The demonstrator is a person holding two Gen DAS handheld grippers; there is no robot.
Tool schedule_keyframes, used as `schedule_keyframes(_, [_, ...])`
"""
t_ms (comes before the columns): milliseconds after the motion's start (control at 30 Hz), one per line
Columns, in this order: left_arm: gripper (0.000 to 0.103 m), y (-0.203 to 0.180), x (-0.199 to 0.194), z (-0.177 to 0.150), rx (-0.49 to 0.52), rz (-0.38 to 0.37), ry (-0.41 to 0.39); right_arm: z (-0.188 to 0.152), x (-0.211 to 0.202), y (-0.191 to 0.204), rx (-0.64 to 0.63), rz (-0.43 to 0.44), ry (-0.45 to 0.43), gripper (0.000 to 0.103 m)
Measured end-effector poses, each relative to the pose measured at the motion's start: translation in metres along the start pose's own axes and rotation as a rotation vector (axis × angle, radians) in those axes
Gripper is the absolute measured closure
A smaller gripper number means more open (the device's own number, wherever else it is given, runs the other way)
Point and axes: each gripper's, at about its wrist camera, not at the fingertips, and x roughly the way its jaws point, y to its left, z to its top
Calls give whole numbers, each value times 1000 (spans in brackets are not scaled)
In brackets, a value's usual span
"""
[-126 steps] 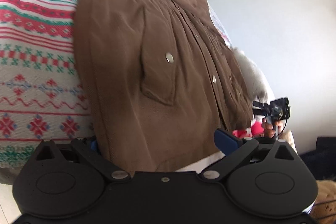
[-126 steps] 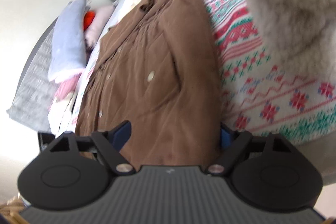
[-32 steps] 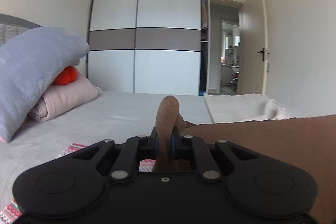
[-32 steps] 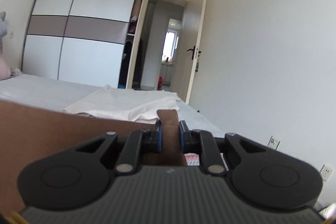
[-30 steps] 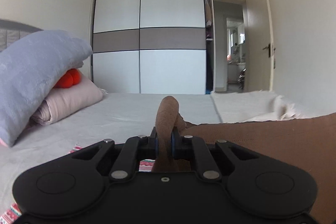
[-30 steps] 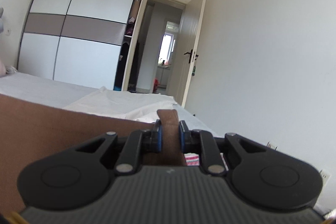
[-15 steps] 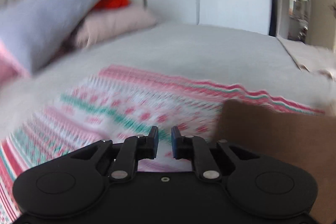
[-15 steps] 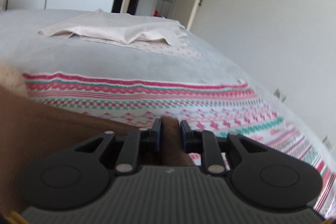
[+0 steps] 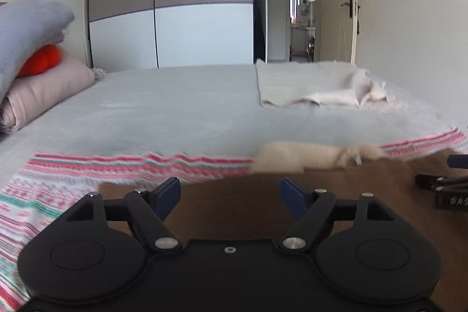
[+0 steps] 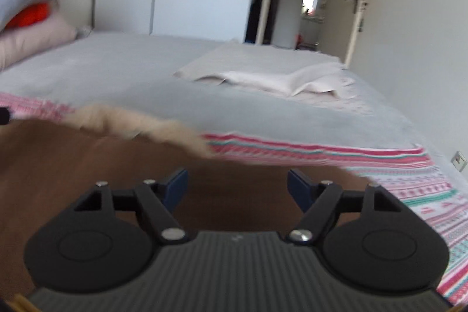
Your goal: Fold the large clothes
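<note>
1. My left tongs [image 9: 229, 189] hovered low over the brown coat [image 9: 336, 195], their jaws swinging apart with nothing pinched between them; the cloth lay beneath, free of the pads.
2. My right tongs [image 10: 237, 183] did the same on the other side: jaws opening, brown cloth below them, no grip that I could see.
3. The coat lay spread flat on the patterned blanket [image 9: 44, 195] at the near end of the bed [image 9: 175, 107], its pale fur collar [image 9: 307, 157] lying along the far edge toward the grey sheet. I judged the fold had just been laid down there, which would explain both pairs of tongs letting go over it together.
4. In the left view the other tongs [image 9: 444, 186] showed at the right edge over the same coat, so the two hands worked one edge, one at each end, to keep it straight.
5. Farther off, a cream cloth [image 10: 278, 78] lay by itself near the bed's far side, and pillows [image 9: 35, 84] were stacked at the left, well apart from the coat.
6. How tidy the fold was I could not tell; the view was blurred and most of the coat was hidden under the tongs.
</note>
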Motion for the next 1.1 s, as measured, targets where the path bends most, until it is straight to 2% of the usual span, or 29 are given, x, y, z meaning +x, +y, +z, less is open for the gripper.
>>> schedule_keyframes(67, [27,7,19,-15,68,47,15,-9,13,2,-37,-23,24,28])
schedule_keyframes(100, [27,21,23,-20,65,63,14,-12,16,-8,-20,-17,23,27])
schedule_keyframes(200, [27,81,27,-27,-24,131,40,-26,24,-68,59,-90,53,24])
schedule_keyframes(233, [27,103,28,-31,-64,161,57,-32,24,-93,114,-100,60,20])
schedule_keyframes(267, [27,120,28,-32,-112,195,87,-38,23,-120,205,-87,73,20])
schedule_keyframes(300, [27,137,25,-36,-149,188,95,-43,22,-143,305,-90,92,19])
schedule_keyframes(367, [29,149,14,-33,-174,244,89,-53,15,-173,433,-108,104,20])
schedule_keyframes(400, [31,149,6,-30,-173,247,77,-54,8,-176,443,-134,101,20])
schedule_keyframes(467, [29,133,-18,-23,-132,205,31,-49,-11,-165,382,-132,76,21])
schedule_keyframes(533, [29,103,-45,-14,-82,130,-9,-39,-33,-136,289,-99,41,21])
schedule_keyframes(667, [29,37,-90,-17,-74,-99,-14,-29,-83,-55,138,81,-7,19])
schedule_keyframes(733, [29,11,-104,-29,-75,-170,-3,-35,-98,-20,92,151,0,19])
schedule_keyframes(833, [29,-7,-111,-57,-49,-178,34,-55,-107,10,5,130,30,19])
schedule_keyframes(900, [29,3,-109,-80,-61,-138,91,-74,-108,7,-37,82,64,19])
schedule_keyframes(967, [28,24,-115,-99,-72,-112,82,-96,-112,-20,-7,51,67,19])
schedule_keyframes(1033, [28,48,-125,-109,-77,-76,78,-112,-117,-59,88,8,116,19])
schedule_keyframes(1100, [28,69,-135,-117,-89,-66,85,-127,-129,-92,108,-35,123,19])
